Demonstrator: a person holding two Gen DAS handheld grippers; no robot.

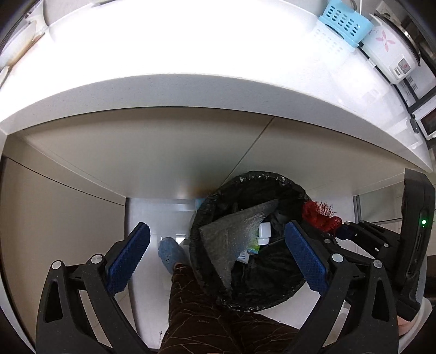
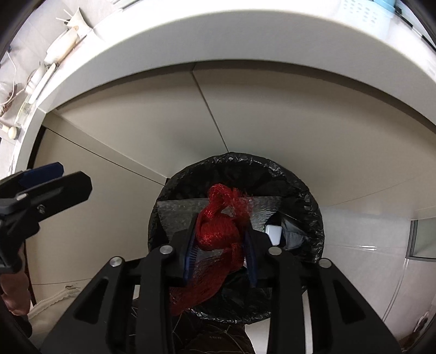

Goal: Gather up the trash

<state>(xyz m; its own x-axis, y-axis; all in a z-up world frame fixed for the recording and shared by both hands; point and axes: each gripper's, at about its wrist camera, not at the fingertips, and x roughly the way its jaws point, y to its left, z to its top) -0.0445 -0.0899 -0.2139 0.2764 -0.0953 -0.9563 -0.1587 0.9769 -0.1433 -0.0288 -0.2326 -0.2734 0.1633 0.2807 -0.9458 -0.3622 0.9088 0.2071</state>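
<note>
A bin lined with a black bag [image 1: 259, 175] [image 2: 313, 215] stands on the floor below the counter edge. Inside it lie a sheet of bubble wrap [image 1: 237, 234] [image 2: 174, 209] and a white capped bottle [image 1: 264, 232] [image 2: 273, 234]. My left gripper [image 1: 218, 228] hangs over the bin's left side, open wide, nothing between its blue pads. My right gripper [image 2: 221, 222] is over the bin's middle, shut on a bunched red mesh bag [image 2: 218, 223] [image 1: 318, 215], whose tail hangs down behind the fingers. In the right wrist view the left gripper [image 2: 54, 177] shows at the left edge.
A white countertop [image 1: 190, 95] overhangs beige cabinet doors [image 2: 136, 122] just behind the bin. On it stand a blue basket [image 1: 346, 21] and a white rice cooker [image 1: 387, 51]. A person's leg [image 1: 196, 307] and blue slipper [image 1: 170, 252] are left of the bin.
</note>
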